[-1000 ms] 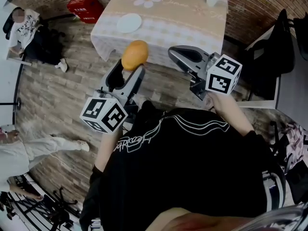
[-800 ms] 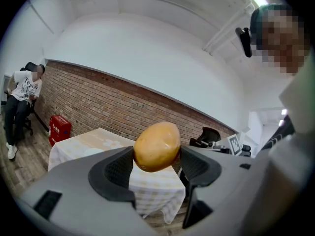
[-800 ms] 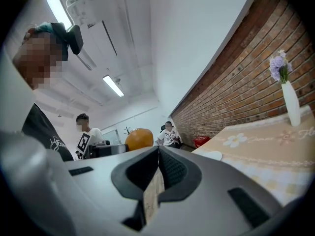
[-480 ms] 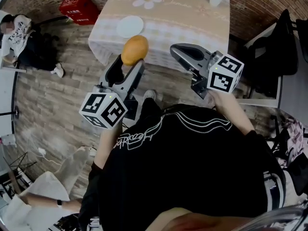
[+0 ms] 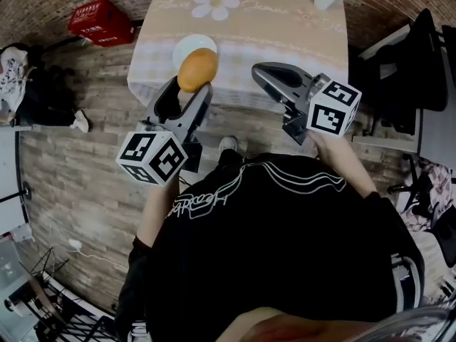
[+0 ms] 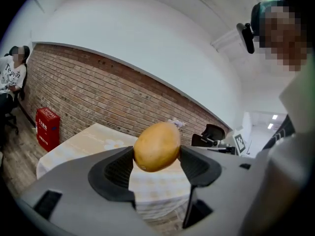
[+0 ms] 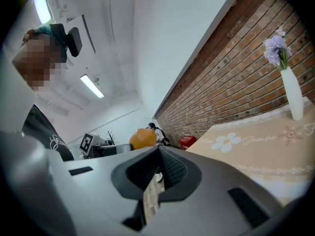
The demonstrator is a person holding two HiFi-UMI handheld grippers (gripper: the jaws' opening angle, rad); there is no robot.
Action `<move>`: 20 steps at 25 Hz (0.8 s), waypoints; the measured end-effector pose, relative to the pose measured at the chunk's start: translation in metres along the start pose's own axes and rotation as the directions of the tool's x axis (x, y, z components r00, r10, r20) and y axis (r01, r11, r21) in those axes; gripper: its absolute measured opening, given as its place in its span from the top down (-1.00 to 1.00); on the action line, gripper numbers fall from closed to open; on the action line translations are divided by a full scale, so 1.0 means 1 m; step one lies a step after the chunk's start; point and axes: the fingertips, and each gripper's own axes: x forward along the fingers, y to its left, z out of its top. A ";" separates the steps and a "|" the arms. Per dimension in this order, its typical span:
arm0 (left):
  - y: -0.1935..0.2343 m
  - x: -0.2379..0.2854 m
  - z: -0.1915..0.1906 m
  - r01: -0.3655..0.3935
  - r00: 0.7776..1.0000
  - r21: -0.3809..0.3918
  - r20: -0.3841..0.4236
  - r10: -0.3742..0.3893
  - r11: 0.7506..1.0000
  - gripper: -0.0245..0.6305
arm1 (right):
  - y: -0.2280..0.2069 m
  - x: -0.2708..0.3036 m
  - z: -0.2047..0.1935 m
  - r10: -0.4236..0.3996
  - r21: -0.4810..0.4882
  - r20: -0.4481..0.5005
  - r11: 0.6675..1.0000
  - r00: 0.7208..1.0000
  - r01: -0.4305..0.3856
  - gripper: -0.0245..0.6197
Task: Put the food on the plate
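Food (image 5: 197,69) in left hand-held gripper (image 5: 189,88), jaws clamped

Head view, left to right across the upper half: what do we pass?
Red crate → potato clamped in the left tongs → shut right tongs → black chair. Skipped the plate: it sits partly behind the potato.
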 end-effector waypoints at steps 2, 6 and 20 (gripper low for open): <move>0.016 0.010 0.004 0.009 1.000 0.007 -0.020 -0.009 1.000 0.03 | -0.010 0.011 0.001 -0.025 0.014 0.006 1.000 1.000 0.025 0.93; 0.044 0.031 0.005 0.026 0.997 0.053 -0.068 -0.022 0.998 0.03 | -0.028 0.028 0.001 -0.075 0.041 0.018 0.996 0.997 0.074 0.93; 0.129 0.098 -0.017 0.066 0.980 0.105 -0.191 -0.045 0.992 0.03 | -0.084 0.066 -0.020 -0.212 0.140 0.005 0.968 0.977 0.209 0.93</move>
